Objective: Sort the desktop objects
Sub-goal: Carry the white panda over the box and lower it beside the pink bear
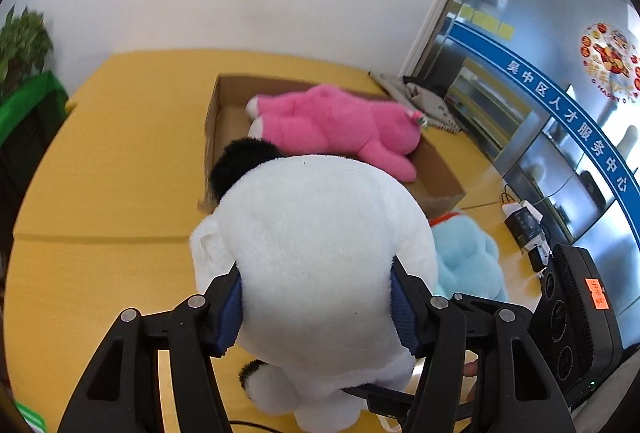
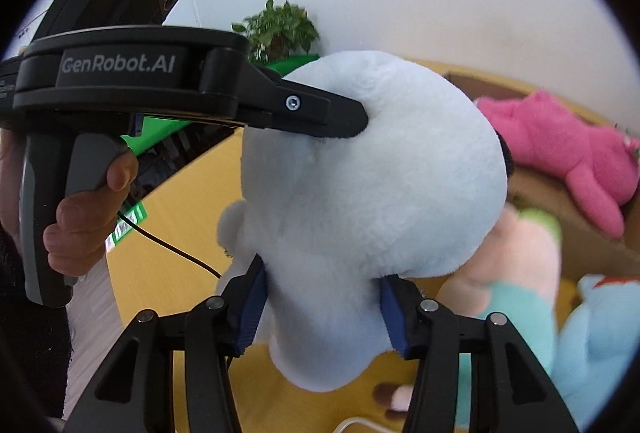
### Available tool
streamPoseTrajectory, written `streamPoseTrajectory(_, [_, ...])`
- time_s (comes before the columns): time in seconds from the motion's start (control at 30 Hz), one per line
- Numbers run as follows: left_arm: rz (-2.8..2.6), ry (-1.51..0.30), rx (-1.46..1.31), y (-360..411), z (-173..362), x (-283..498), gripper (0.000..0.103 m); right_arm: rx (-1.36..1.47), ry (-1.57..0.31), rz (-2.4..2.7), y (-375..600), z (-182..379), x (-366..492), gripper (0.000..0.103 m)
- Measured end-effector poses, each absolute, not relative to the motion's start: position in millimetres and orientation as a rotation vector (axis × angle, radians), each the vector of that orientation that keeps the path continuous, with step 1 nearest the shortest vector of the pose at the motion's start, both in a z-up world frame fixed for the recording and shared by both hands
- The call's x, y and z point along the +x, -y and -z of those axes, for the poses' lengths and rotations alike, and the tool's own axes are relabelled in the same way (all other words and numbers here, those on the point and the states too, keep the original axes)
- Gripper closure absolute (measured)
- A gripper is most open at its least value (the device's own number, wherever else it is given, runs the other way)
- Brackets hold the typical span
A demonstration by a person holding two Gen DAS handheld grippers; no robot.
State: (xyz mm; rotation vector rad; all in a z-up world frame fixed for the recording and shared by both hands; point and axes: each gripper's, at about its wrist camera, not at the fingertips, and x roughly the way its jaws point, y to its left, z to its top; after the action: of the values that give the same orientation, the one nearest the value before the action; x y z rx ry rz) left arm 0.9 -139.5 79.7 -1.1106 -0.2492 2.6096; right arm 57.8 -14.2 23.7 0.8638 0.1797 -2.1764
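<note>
White plush toy (image 1: 316,253): clamped at once by the left gripper (image 1: 318,307) and the right gripper (image 2: 322,309), each closed on its round body, held above the yellow worktop (image 1: 100,161). Cardboard box (image 1: 440,173), toward the worktop's far edge and holding a pink plush (image 1: 336,129), lies straight ahead of the left gripper; from the right gripper it lies ahead and rightward.
</note>
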Motion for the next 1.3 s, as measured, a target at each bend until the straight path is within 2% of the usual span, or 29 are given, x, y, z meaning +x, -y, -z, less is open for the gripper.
streamPoseTrajectory(0.17, [-2.648,0.085,-0.953,114.3,-128.7,-33.2,0.037,0.749,-0.207,2.250,0.8,-65.1,25.3,0.053])
streamPoseTrajectory(0.3, [-2.638,0.070,-0.900,105.6,-154.6,-78.2,0.037,0.663,-0.231,2.313,-5.7,-90.7,-8.5,0.053])
streamPoseTrajectory(0.43, [-2.628,0.035,-0.914,101.7,-158.0,-120.4,0.036,0.635,-0.228,2.335,-5.8,-98.1,-47.2,0.053])
streamPoseTrajectory(0.63, [-2.604,0.109,-1.037,127.5,-121.2,-187.8,0.036,0.672,-0.245,2.303,9.2,-76.3,-91.1,0.053])
streamPoseTrajectory(0.83, [-2.562,0.136,-1.284,146.3,-40.6,-238.3,0.036,0.834,-0.243,2.213,31.3,-36.3,-121.2,0.056])
streamPoseTrajectory(0.93, [-2.543,0.158,-1.327,154.7,-15.0,-240.7,0.034,0.929,-0.230,2.164,40.1,-18.1,-131.3,0.061])
streamPoseTrajectory(1.07, [-2.534,0.156,-1.339,161.2,0.5,-233.2,0.031,1.053,-0.213,2.094,51.9,6.2,-144.6,0.062])
streamPoseTrajectory(1.17, [-2.544,0.165,-1.337,157.4,2.1,-230.7,0.027,1.144,-0.200,2.038,60.7,24.4,-154.7,0.055])
streamPoseTrajectory(1.23, [-2.563,0.188,-1.333,155.7,0.1,-228.2,0.023,1.175,-0.187,2.019,62.9,31.4,-156.1,0.043])
streamPoseTrajectory(1.3, [-2.586,0.213,-1.327,155.3,-2.6,-224.0,0.016,1.134,-0.163,2.051,55.5,24.7,-143.5,0.020])
